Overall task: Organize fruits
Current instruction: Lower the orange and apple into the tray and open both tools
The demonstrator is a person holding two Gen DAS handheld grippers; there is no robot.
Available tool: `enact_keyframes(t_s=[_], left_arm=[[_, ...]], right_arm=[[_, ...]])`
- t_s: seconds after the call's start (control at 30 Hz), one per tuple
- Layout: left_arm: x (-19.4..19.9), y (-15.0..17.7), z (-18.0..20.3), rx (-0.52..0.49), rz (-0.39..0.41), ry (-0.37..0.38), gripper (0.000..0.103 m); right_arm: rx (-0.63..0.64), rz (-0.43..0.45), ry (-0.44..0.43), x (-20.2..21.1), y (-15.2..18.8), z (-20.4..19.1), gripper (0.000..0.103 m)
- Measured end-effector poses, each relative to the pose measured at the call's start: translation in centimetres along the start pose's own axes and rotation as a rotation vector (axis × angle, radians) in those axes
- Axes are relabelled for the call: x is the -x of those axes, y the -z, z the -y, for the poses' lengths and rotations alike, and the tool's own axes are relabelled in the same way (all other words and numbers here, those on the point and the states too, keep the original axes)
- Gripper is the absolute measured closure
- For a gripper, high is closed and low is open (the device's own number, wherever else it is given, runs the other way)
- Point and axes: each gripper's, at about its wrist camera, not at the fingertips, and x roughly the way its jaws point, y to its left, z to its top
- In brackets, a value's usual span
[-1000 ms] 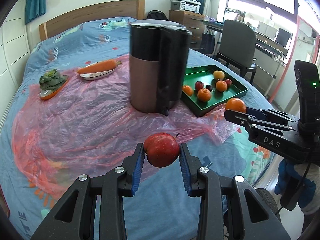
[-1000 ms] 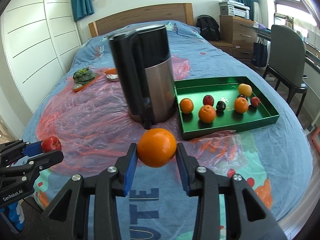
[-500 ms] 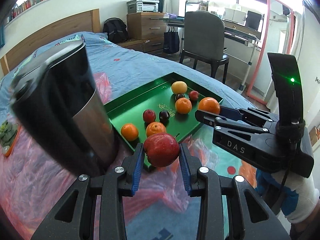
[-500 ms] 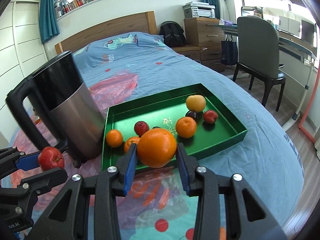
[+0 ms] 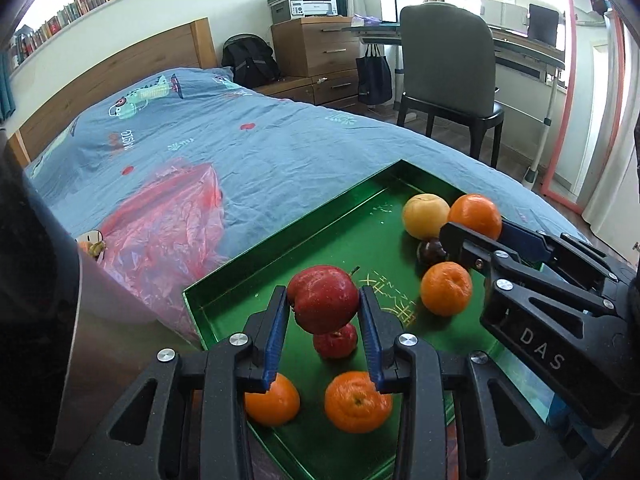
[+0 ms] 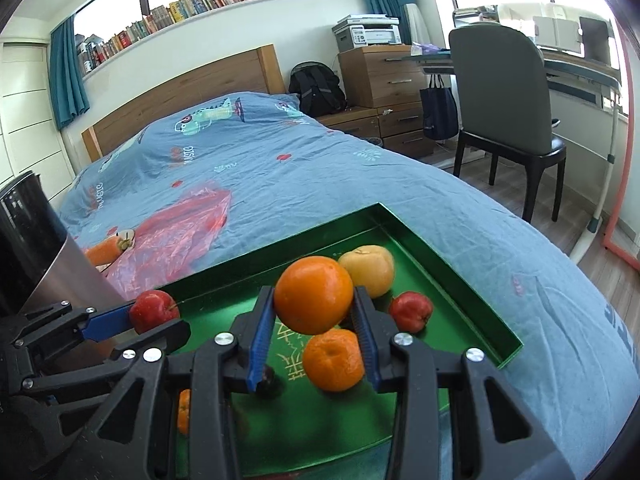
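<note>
My left gripper (image 5: 323, 312) is shut on a red apple (image 5: 323, 298) and holds it above the near part of the green tray (image 5: 280, 236). My right gripper (image 6: 314, 320) is shut on an orange (image 6: 314, 293) above the tray's middle (image 6: 472, 292). Each gripper shows in the other's view: the right one (image 5: 472, 228) with its orange, the left one (image 6: 156, 316) with its apple. Several fruits lie in the tray: oranges (image 5: 446, 288), a small red apple (image 5: 335, 340), a yellow fruit (image 5: 425, 216), a dark plum (image 5: 430, 251).
A steel and black kettle (image 5: 48, 280) stands close at the tray's left. Pink plastic sheet (image 5: 168, 224) covers the blue bedspread. A carrot on a dish (image 6: 106, 252) lies behind the kettle. A chair (image 5: 448, 60) and desk stand at the right of the bed.
Both grippers have moved forward and to the right, from beside the kettle to over the green tray, each still holding its fruit.
</note>
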Motion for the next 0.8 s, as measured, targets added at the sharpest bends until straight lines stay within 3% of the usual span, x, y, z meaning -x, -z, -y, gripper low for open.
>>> enact_keyframes(t_s=[0.2, 0.5, 0.8], left_arm=[[-2.6, -0.9, 0.1, 0.019, -0.009, -0.036, 0.073], [-5.3, -0.5, -1.2, 0.062, -0.053, -0.11, 0.073], [-6.9, 0.2, -1.7, 0.099, -0.101, -0.09, 0.073]], right_arm=[[0.047, -0.034, 0.04, -2.7, 0.1, 0.5, 0.056], [0.136, -0.115, -0.049, -5.3, 0.4, -0.9, 0.055], [0.173, -0.141, -0.061, -6.2, 1.4, -1.4, 0.055]])
